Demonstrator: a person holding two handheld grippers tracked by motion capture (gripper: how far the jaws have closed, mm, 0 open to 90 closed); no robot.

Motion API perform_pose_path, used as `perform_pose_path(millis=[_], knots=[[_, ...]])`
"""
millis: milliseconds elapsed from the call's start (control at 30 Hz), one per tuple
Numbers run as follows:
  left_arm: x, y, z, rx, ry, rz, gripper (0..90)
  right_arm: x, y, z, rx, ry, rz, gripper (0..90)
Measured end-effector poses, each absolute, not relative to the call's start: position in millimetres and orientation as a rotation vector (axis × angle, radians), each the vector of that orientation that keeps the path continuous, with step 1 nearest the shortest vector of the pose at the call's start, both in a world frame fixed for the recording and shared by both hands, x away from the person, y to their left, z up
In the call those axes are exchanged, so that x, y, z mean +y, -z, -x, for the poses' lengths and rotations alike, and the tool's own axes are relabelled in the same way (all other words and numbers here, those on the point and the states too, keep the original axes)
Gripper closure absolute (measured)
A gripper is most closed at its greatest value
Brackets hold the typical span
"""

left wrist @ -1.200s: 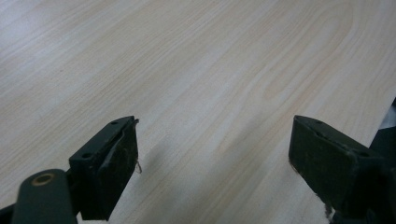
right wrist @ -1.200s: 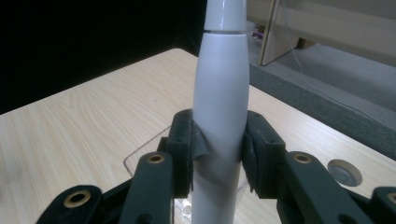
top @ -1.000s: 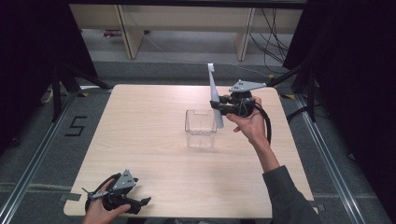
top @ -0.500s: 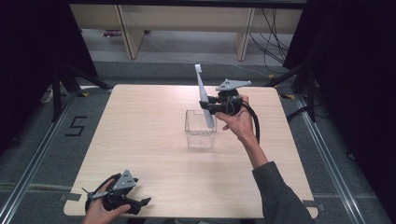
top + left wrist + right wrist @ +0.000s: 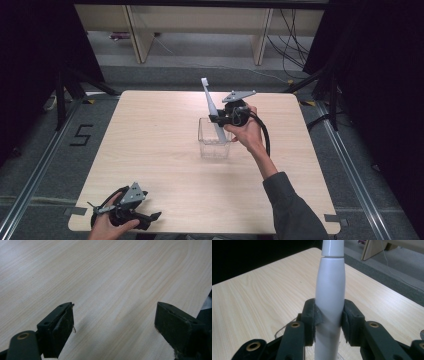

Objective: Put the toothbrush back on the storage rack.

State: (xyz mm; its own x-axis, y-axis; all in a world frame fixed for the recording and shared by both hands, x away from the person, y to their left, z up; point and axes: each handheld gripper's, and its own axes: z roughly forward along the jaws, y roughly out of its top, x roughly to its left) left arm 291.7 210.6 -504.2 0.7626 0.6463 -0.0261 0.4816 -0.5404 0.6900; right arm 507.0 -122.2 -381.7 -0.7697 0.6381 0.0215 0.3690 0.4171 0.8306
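A white electric toothbrush [image 5: 211, 107] stands nearly upright with its lower end inside a clear square container [image 5: 214, 138] at the middle of the wooden table [image 5: 150, 150]. My right gripper [image 5: 218, 119] is shut on the toothbrush handle [image 5: 329, 297], both jaws pressed against its sides, just above the container's rim. My left gripper [image 5: 150, 217] rests at the table's near left edge, open, with bare wood between its jaws [image 5: 112, 322].
Dark curtains flank the table on both sides. Wooden shelf legs [image 5: 135, 35] and cables [image 5: 290, 30] lie on the floor beyond the far edge. A black cable [image 5: 264, 135] trails from the right gripper along the forearm.
My right gripper carried the toothbrush leftward and down, from beside the container's far right to over it, so the brush's lower end now sits inside. The left gripper stayed put.
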Motion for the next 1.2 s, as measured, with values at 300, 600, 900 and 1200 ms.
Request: perform_pose_path(millis=[300, 600, 900, 1200], knots=[[211, 504, -291, 0.843, -0.306, -2.244, 15.4, -114, 398, -510, 2.435, -1.195, -0.895, 66.9], [212, 505, -291, 0.842, -0.306, -2.247, 15.4, -109, 410, -515, 2.480, -1.111, -0.905, 66.8], [212, 505, -291, 0.840, -0.306, -2.248, 15.4, -105, 419, -518, 2.525, -1.043, -0.875, 66.8], [212, 505, -291, 0.843, -0.306, -2.247, 15.4, -105, 421, -519, 2.579, -0.968, -0.891, 66.8]])
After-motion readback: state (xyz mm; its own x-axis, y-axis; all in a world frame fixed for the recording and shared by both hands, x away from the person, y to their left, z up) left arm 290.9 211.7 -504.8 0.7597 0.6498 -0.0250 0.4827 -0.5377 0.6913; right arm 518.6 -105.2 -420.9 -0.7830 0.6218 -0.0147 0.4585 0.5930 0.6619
